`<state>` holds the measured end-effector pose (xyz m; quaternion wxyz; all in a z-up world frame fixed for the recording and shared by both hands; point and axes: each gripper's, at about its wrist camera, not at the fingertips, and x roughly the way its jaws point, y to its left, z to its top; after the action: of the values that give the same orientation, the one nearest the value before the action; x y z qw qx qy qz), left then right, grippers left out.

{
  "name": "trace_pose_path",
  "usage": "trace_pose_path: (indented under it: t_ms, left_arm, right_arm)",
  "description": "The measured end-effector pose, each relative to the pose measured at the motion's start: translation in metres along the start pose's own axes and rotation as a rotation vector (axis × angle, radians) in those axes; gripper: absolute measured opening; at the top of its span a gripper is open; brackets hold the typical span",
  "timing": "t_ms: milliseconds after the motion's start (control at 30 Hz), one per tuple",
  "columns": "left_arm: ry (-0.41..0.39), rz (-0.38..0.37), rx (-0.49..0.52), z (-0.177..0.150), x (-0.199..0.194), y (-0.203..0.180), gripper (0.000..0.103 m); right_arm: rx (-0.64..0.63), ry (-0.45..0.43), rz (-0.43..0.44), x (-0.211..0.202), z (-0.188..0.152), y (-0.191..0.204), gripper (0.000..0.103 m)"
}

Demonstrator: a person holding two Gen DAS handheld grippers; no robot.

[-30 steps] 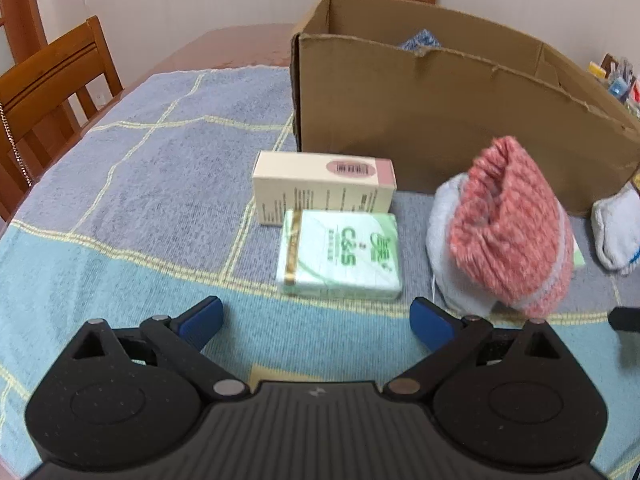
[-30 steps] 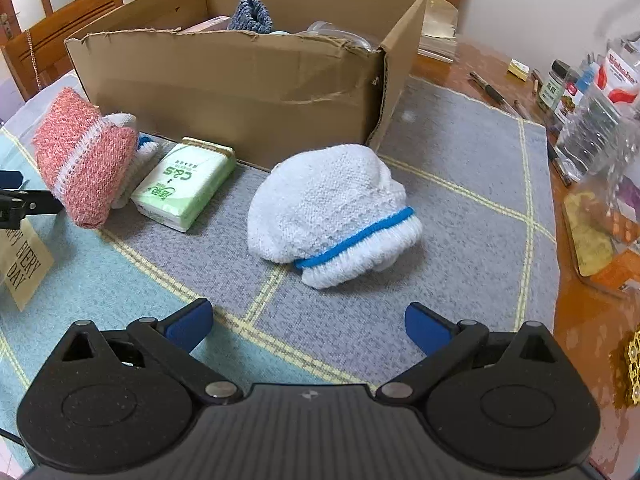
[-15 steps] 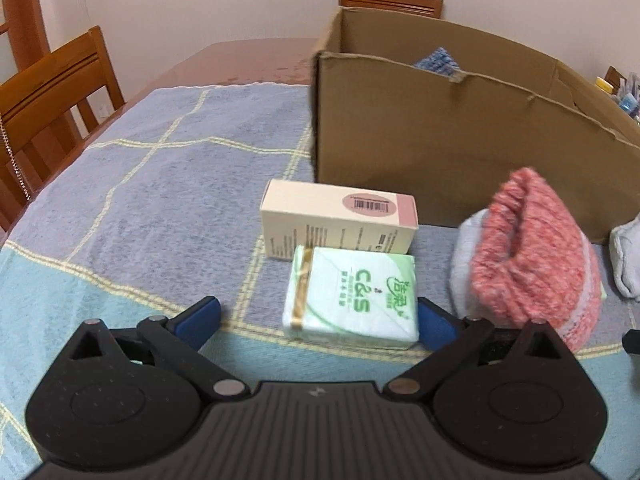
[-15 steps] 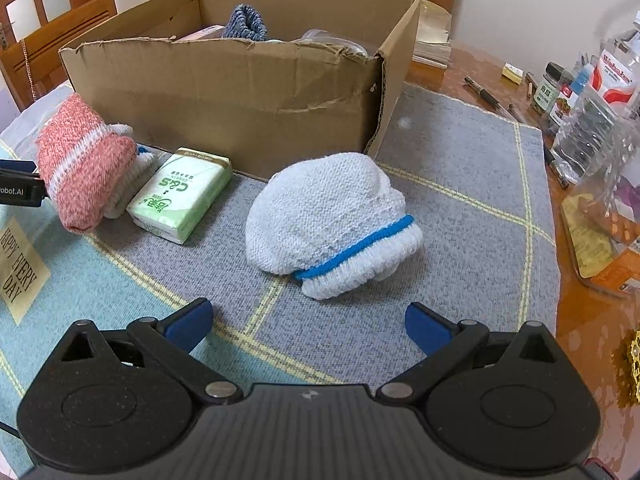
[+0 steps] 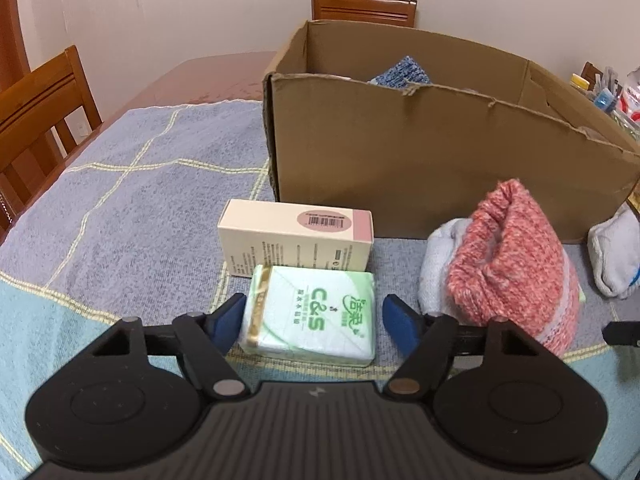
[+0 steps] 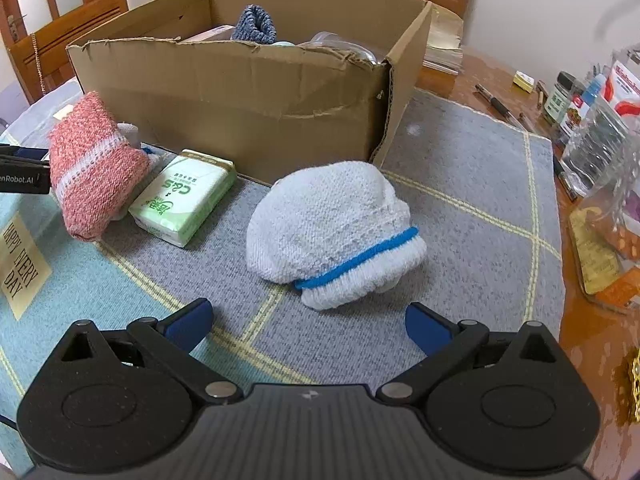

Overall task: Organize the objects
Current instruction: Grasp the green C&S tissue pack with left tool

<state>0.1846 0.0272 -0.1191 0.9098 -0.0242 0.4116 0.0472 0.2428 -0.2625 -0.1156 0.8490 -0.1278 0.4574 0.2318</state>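
Observation:
A green tissue pack [image 5: 312, 316] lies flat on the cloth between the blue pads of my left gripper [image 5: 314, 322]. Its jaws are closing: the left pad is at the pack's side and a thin gap shows at the right pad. Behind the pack lies a cream carton [image 5: 296, 240] with a pink end. A red knitted piece [image 5: 516, 264] sits to the right. My right gripper [image 6: 306, 324] stands open just short of a white knitted hat [image 6: 332, 228] with a blue band, nothing between its fingers. A second tissue pack [image 6: 184, 196] lies beside the red knit [image 6: 96, 176].
An open cardboard box [image 5: 440, 152] stands behind the items, with a blue knit [image 6: 256, 26] and other things inside. Wooden chairs [image 5: 40, 108] ring the table. Bottles, pens and packets [image 6: 592, 128] crowd the right edge. A paper tag [image 6: 20, 260] lies at the left.
My left gripper has come forward over the green tissue pack and its jaws have narrowed around it. The right gripper has held still, open.

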Motion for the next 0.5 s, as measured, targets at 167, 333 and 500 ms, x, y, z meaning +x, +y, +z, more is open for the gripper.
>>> trace_pose_path:
  t_ms: [167, 333, 500]
  left_arm:
    - [0.003, 0.005, -0.004, 0.000, 0.001, -0.002, 0.073]
    - [0.003, 0.005, -0.006, 0.001, 0.002, -0.001, 0.073]
    - [0.009, 0.004, -0.013, 0.002, 0.002, 0.000, 0.072]
  right_arm:
    - [-0.009, -0.018, 0.007, 0.006, 0.008, -0.007, 0.103]
    - [-0.011, -0.027, 0.008, 0.016, 0.021, -0.013, 0.103]
    - [-0.004, -0.015, 0.000, 0.021, 0.031, -0.012, 0.103]
